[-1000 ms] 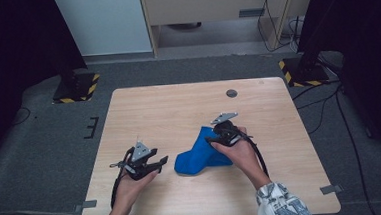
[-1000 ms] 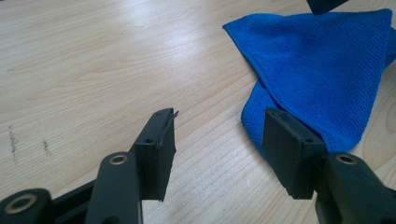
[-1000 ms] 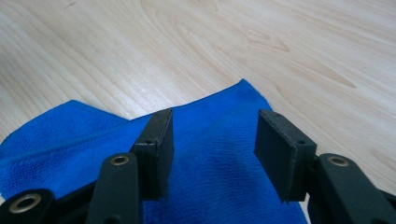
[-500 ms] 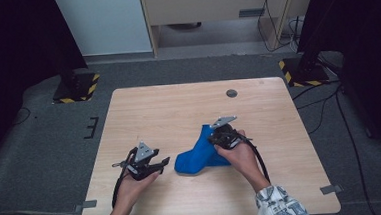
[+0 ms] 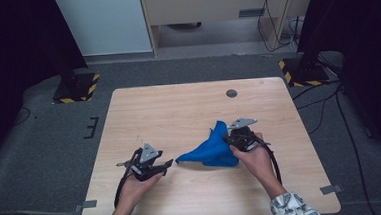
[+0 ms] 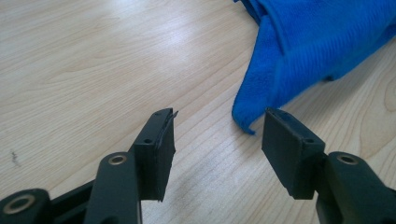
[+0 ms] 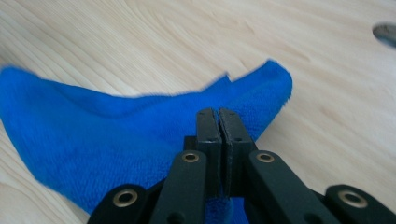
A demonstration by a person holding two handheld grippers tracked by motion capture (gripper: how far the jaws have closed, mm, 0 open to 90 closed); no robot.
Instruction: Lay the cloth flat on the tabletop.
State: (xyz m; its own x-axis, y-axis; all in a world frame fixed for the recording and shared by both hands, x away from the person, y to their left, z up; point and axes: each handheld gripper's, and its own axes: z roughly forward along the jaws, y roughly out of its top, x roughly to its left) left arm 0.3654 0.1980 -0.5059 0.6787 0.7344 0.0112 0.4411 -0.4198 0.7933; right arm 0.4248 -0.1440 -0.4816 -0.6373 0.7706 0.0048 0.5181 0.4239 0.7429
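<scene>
Right gripper [image 5: 229, 141] clamped on blue cloth [image 5: 208, 150] mid-table; left gripper [image 5: 168, 163] spread wide just beside its loose corner. Risk: thin pinch slips, or left jaws miss the corner.

Lab-like recording room, lone wooden table [image 5: 178, 108] on grey carpet [image 5: 45, 141], black curtains [image 5: 19, 38], hazard-striped stand bases [image 5: 74, 89], trailing floor cables [image 5: 323, 104]

Blue cloth [image 5: 210, 150] now stretched leftward, tip nearer left tool [image 5: 168, 164].
</scene>
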